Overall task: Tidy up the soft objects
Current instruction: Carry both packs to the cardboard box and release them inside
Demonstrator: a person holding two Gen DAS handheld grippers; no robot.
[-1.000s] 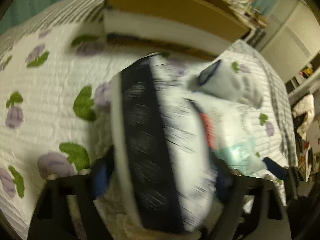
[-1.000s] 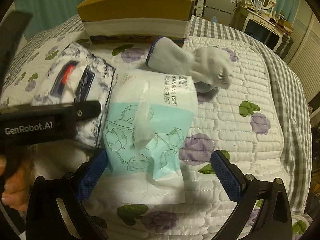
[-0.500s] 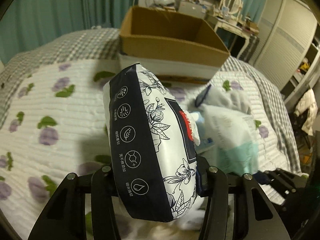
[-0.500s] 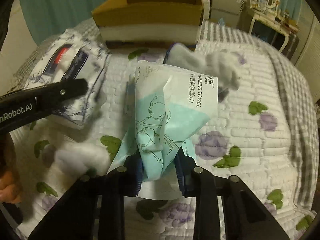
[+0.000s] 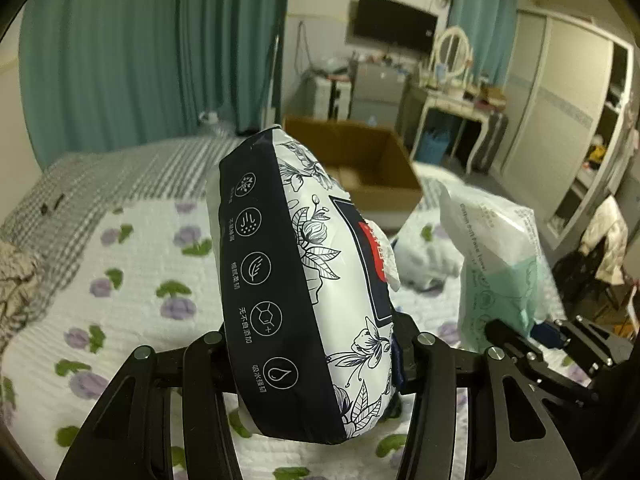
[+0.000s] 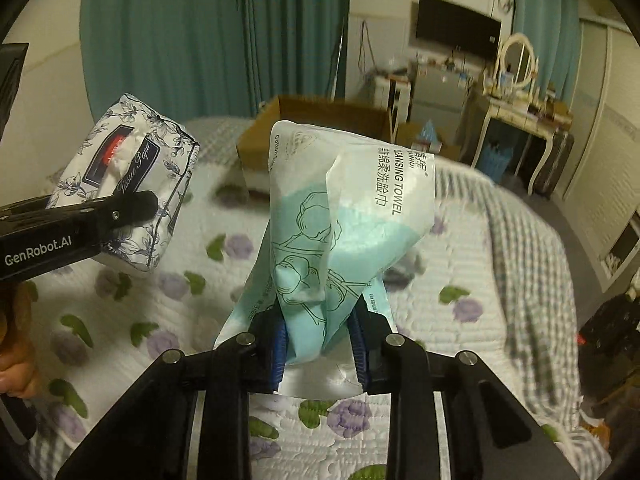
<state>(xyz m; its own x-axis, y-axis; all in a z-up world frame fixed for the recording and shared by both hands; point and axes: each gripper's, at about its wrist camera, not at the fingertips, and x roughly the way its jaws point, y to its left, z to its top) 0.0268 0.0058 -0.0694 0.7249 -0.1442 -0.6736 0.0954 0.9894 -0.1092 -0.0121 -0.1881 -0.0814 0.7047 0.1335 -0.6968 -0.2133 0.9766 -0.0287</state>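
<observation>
The left tool is clamped on the floral tissue pack, held above the bed. The right tool grips the teal cleansing towel pack, also raised. The cardboard box sits at 12 o'clock beyond both.
</observation>
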